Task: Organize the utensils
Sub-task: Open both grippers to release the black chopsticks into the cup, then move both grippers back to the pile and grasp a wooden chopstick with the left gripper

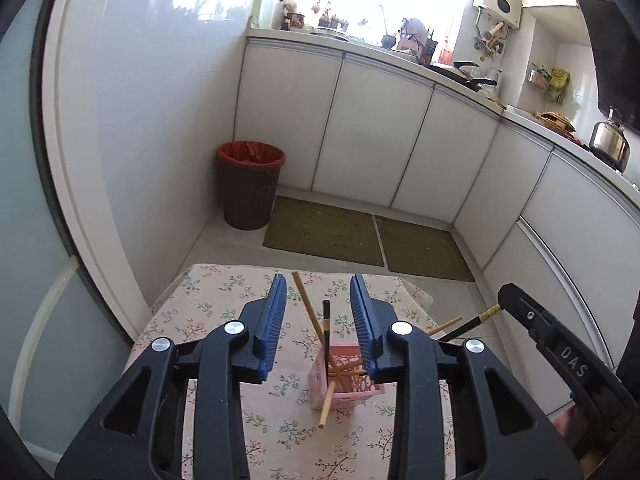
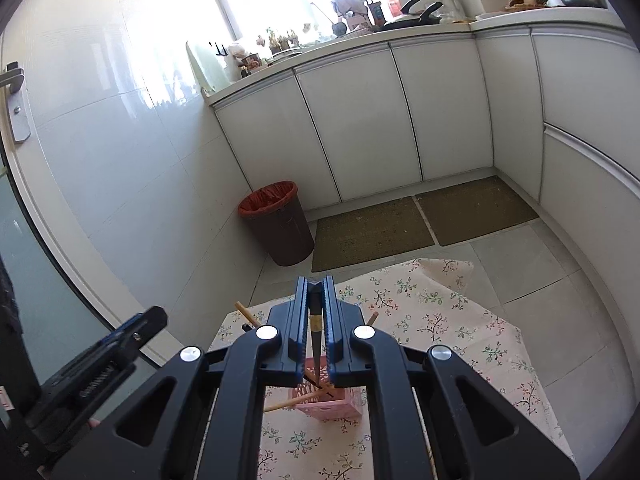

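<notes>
Floral-clothed surface in white kitchen.
Pink basket bristling with chopsticks; left claw released, right claw grasping black chopstick.

A brown round plastic waste bin with a red liner stood on the pale tiled floor in the corner, against the glossy white wall. Just beside the waste bin lay two olive-green woven floor mats, edge to edge, along the foot of the white cabinet doors. Well above the waste bin, the white countertop carried a black frying pan. Farther along from the waste bin sat a steel kettle.
</notes>
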`<state>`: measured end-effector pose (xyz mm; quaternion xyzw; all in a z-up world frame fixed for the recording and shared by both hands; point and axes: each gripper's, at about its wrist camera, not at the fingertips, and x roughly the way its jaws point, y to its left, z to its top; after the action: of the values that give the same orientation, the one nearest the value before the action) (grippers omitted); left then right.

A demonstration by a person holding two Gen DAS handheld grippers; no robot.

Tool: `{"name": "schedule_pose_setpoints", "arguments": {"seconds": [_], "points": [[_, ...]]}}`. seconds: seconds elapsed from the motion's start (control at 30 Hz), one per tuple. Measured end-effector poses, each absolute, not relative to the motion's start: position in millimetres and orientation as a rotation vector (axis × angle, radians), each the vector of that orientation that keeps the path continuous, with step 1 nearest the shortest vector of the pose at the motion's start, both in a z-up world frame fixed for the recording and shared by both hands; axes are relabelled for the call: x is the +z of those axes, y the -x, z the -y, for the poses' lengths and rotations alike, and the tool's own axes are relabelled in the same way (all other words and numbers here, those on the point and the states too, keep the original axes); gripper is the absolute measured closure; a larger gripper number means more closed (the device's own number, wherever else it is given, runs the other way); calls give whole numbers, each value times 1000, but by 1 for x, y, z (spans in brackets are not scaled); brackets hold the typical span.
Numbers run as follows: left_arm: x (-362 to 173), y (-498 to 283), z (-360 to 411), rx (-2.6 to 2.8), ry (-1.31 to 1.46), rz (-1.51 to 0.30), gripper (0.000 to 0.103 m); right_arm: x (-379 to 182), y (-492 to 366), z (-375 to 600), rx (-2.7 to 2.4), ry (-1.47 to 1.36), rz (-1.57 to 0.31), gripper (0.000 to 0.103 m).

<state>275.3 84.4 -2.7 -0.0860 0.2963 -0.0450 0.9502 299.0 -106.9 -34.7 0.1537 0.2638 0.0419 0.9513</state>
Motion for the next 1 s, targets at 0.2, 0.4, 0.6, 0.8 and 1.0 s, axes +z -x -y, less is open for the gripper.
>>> {"name": "schedule_pose_setpoints", "arguments": {"seconds": [0.2,0.4,0.6,0.8,1.0], "points": [[-7,-278,-98,-24,175,-625,70,-57,-312,88,88,-267,-553,92],[4,-266,-99,28,134,-578,55,-50,-304,82,92,-244,-527,76],[21,-245,-86,20,87,-528,47,-32,-271,92,64,-219,-468,64],[33,-213,-62,-4,33,-483,35,-30,-235,115,15,-224,-455,43],[27,-188,-34,-47,-29,-493,29,-50,-199,146,-47,-279,-484,13]]}}
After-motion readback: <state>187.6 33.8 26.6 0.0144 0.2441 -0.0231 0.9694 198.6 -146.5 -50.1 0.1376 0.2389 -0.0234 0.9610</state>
